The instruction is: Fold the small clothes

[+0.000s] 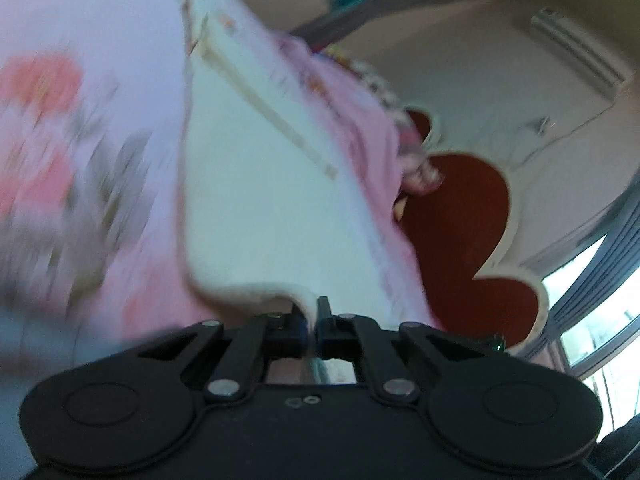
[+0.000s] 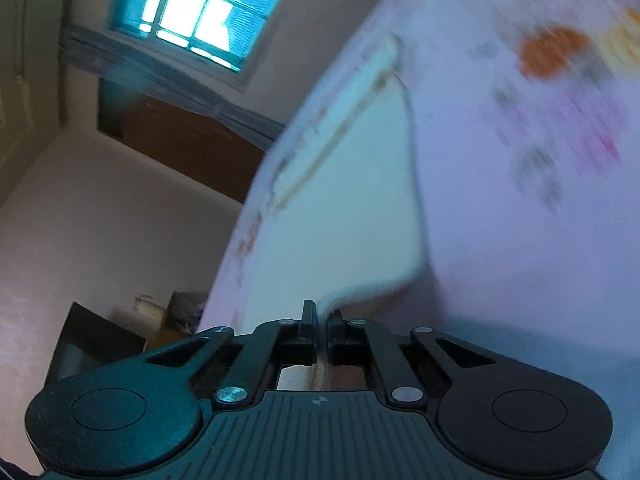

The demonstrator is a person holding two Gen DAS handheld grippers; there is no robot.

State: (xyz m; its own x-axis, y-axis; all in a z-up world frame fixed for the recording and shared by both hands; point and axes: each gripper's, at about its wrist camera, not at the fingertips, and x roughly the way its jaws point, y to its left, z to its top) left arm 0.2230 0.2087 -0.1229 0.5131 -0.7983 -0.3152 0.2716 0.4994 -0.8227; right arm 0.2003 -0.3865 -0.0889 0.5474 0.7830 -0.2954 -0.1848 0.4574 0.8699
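A small white garment [image 1: 260,200] with a thick rolled hem lies on a pink flowered sheet [image 1: 80,140]. My left gripper [image 1: 313,312] is shut on the hem at the garment's near edge, and cloth runs back between its black fingers [image 1: 326,314]. In the right wrist view the same white garment [image 2: 340,220] stretches away from me, a pale strip sewn along its far side. My right gripper [image 2: 323,320] is shut on the hem there too, the edge pinched between the pads. Both views are blurred by motion.
A red rug [image 1: 472,232] with a scalloped white border lies beyond the pink sheet on the right. An air conditioner [image 1: 576,52] hangs on the far wall. A window [image 2: 204,12], a brown board [image 2: 180,144] and a dark low cabinet [image 2: 92,344] stand to the left.
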